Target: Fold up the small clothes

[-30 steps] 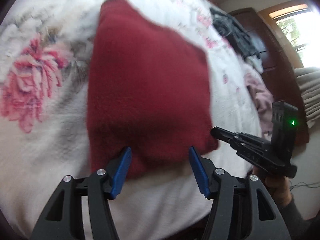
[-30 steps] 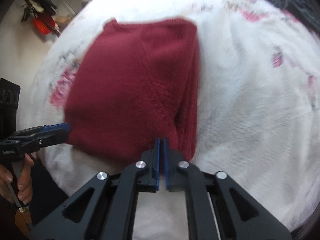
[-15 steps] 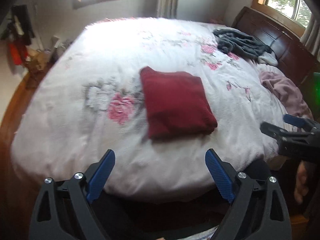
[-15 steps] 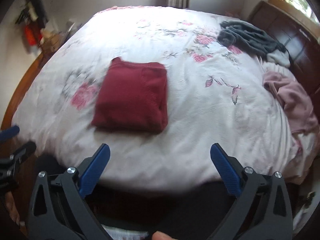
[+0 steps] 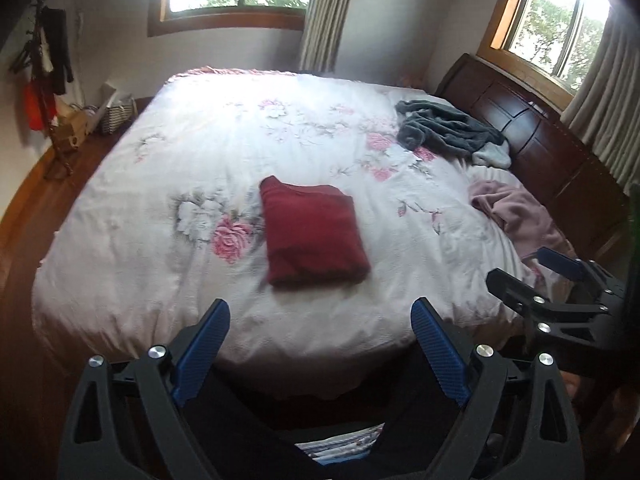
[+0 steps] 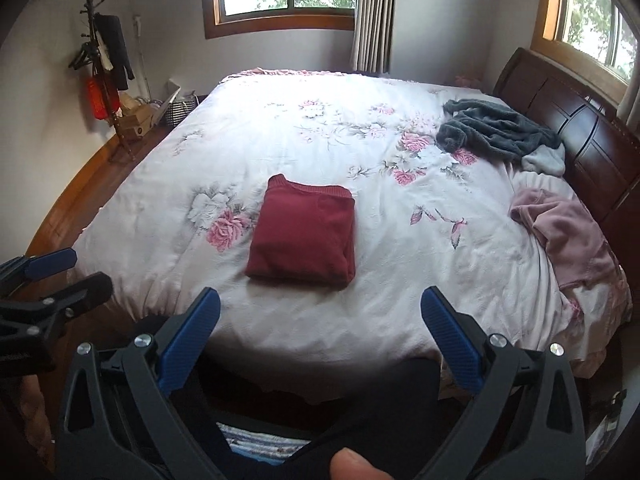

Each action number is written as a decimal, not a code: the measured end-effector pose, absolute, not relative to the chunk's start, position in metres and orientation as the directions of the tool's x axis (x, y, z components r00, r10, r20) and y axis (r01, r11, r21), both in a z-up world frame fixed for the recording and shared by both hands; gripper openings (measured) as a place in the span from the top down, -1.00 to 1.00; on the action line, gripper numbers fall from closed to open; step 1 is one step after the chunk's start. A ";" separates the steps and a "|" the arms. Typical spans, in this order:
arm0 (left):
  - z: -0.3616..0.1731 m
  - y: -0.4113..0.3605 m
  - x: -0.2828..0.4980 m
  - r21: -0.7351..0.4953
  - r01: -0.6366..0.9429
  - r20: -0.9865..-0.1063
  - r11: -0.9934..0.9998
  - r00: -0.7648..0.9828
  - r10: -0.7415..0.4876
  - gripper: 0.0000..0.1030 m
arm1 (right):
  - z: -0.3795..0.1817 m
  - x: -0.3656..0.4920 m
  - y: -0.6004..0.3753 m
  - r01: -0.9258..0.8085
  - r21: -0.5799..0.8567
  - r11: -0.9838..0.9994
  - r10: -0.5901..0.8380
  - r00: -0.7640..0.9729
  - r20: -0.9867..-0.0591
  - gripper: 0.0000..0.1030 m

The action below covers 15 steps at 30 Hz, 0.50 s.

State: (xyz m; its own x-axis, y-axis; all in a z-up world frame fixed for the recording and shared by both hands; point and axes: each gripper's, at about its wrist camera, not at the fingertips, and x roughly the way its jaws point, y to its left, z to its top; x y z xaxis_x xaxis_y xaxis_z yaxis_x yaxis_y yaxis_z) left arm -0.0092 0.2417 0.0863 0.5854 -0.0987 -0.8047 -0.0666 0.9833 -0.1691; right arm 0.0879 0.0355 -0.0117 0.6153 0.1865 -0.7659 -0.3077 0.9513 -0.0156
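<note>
A dark red sweater (image 5: 314,232) (image 6: 304,234) lies folded into a neat rectangle near the front middle of the flowered white bedspread (image 5: 240,152) (image 6: 288,128). My left gripper (image 5: 320,316) hangs open in front of the bed's near edge, well back from the sweater, with nothing between its blue pads. My right gripper (image 6: 320,306) is also open and empty, held back at the same distance. Each gripper shows in the other's view: the right one (image 5: 532,266) at the right edge, the left one (image 6: 72,274) at the left edge.
A crumpled grey garment (image 5: 448,130) (image 6: 496,130) with a pale piece beside it, and a pink garment (image 5: 516,212) (image 6: 568,232), lie by the dark wooden headboard (image 6: 580,120) on the right. A coat stand (image 6: 102,60) and boxes stand at the left wall. Dark trouser legs fill the bottom.
Both grippers pulled back from the red sweater to beyond the bed's edge. The right gripper, shut a second ago at the sweater's near edge, has opened wide. The sweater stays folded.
</note>
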 end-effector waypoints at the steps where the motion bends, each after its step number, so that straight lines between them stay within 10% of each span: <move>1: 0.086 0.241 -0.013 -0.177 -0.064 -0.805 0.982 0.584 -0.107 -0.79 | -0.011 0.085 0.036 -0.307 -0.018 0.951 0.184 0.613 -0.768 -0.94; 15: 0.078 0.234 -0.019 -0.190 -0.067 -0.834 0.979 0.538 -0.125 -0.79 | -0.019 0.080 0.037 -0.297 0.002 0.955 0.183 0.584 -0.791 -0.94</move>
